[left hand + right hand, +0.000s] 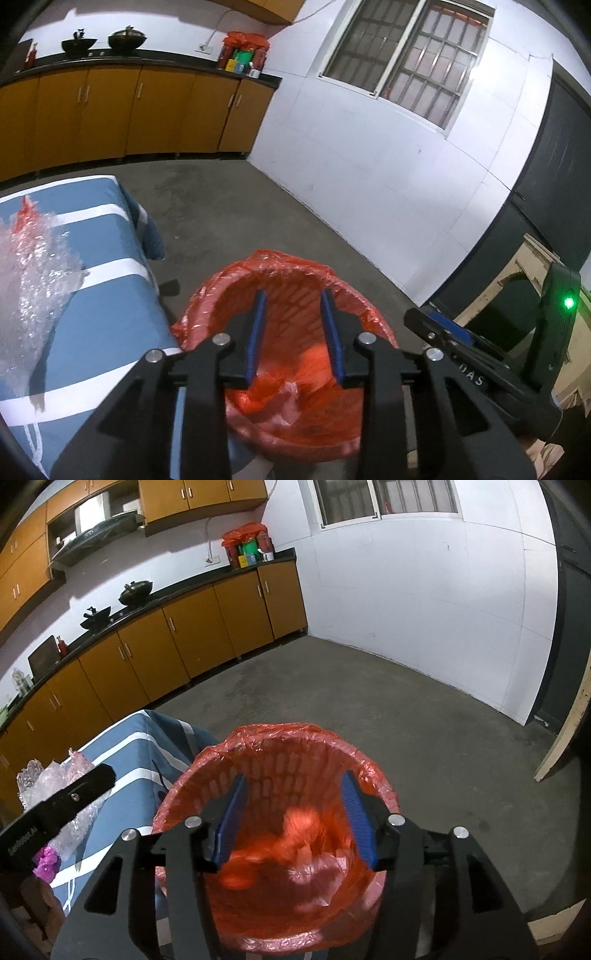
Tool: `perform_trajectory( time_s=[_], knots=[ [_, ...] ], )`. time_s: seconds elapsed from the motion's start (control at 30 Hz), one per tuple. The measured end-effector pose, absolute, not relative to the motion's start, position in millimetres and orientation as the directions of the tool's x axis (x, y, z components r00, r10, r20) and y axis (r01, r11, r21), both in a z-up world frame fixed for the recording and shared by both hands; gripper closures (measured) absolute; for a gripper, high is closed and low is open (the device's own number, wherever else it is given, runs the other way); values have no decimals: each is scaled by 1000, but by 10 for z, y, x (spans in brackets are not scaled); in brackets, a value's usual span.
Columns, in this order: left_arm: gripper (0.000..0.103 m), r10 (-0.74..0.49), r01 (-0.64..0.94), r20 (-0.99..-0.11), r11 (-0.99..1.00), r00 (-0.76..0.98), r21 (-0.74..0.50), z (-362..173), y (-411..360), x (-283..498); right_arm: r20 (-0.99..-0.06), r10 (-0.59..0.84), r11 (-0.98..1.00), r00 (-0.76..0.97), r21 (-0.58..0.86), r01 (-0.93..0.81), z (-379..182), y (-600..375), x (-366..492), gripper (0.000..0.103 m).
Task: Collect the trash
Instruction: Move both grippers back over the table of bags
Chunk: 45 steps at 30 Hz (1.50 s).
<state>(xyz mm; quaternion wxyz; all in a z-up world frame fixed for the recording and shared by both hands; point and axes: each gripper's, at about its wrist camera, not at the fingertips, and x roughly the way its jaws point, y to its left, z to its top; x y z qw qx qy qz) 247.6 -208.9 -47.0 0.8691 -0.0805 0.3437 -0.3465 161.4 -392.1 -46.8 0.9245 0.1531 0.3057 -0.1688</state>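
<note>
A basket bin lined with a red plastic bag (291, 264) (295, 731) stands on the floor beside the table. Inside it lie crumpled orange-red trash (303, 823) (314, 363), blurred in the right wrist view, and pale pink plastic (314, 871) (290, 391). My left gripper (293, 299) hangs over the bin's mouth, open, with nothing between its blue pads. My right gripper (294, 779) is also over the bin, open wider and empty. Clear bubble wrap (33, 266) (55, 786) lies on the table to the left.
The table carries a blue cloth with white stripes (107, 325) (147, 746). A small purple thing (46, 860) lies near the bubble wrap. Orange cabinets (147, 657) run along the far wall, and bare concrete floor (406, 720) surrounds the bin. A leaning board (565, 731) stands at right.
</note>
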Motion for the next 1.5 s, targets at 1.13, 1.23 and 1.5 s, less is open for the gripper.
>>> perform_trajectory(
  time_s=[1.13,1.23,1.5],
  knots=[
    [22,35,-80,-479,994,877,-73,-378,588,1602,-559,86,993,825,116,-24,-255,-1893,2155,49],
    [22,73,-134,-477,986,876,-96,-357,842,1507,-555,162,986,816,131,-106,-251,-1548,2230,49],
    [22,115,-215,-492,965,863,-152,-402,1334,1362,-576,232,972,784,95,-217,-351,-775,2480,49]
  ],
)
